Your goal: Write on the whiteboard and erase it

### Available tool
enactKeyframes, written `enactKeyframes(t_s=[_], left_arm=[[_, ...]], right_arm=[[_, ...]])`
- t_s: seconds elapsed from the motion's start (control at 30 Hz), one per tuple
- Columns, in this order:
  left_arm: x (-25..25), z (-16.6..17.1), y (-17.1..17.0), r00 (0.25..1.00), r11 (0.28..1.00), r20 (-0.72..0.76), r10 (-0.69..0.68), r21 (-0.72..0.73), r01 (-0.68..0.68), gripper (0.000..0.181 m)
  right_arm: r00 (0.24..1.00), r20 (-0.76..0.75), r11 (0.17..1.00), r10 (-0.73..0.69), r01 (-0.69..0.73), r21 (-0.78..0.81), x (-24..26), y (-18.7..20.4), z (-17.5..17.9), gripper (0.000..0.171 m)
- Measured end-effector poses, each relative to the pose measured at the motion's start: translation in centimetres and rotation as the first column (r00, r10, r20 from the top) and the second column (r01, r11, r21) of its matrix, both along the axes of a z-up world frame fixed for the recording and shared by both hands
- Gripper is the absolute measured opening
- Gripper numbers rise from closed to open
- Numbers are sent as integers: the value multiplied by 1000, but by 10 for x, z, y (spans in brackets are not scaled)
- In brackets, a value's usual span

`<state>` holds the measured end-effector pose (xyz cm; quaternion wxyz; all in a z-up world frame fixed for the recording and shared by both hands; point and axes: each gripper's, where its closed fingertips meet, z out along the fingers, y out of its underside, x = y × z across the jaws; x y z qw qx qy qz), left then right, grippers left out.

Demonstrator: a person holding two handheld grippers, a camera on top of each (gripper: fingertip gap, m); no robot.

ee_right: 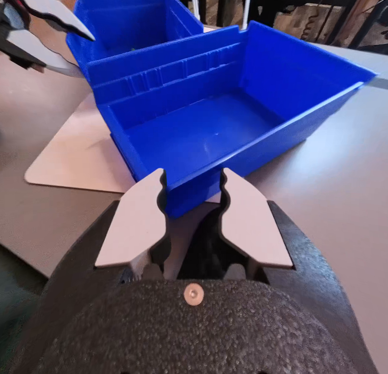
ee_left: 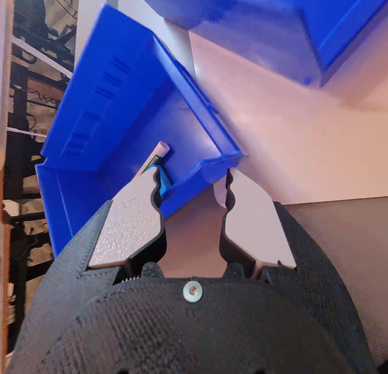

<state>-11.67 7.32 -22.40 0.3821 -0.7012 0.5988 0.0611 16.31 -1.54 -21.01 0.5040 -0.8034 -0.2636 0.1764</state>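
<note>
Two grippers (ee_right: 193,171) (ee_left: 192,171), two blue bins (ee_right: 294,70) (ee_right: 130,13), one marker (ee_left: 154,157).

Left wrist view, tilted and blurry, peers closely into one blue bin (ee_left: 126,120); right overlooks both bins, seemingly sharing it (ee_right: 134,22).

Warm, even indoor light; soft glare on my table (ee_right: 315,154); edges bend and blur, background beyond it smeared.

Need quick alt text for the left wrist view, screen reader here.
The left gripper, jaws open, points at a blue bin holding a white marker, partly hidden by one finger. A second blue bin sits beyond on the whiteboard.
</note>
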Motion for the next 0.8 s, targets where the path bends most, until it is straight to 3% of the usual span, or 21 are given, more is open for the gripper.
enactKeyframes(t_s=[0.07,0.3,0.5,0.8], left_arm=[[-6,-2,7,999,997,-53,-5,71,9,52],[-26,-1,-1,998,994,-56,-37,98,43,47],[-52,-2,-18,998,995,-64,-24,97,30,48],[-111,-6,-48,992,989,-33,119,88,-116,49]], right_arm=[[997,63,999,-51,50,20,13,15,-1,36],[957,207,979,-204,199,48,75,86,-3,6],[957,0,955,-291,290,-60,128,135,-3,3],[845,-28,845,-535,535,19,205,181,-5,3]])
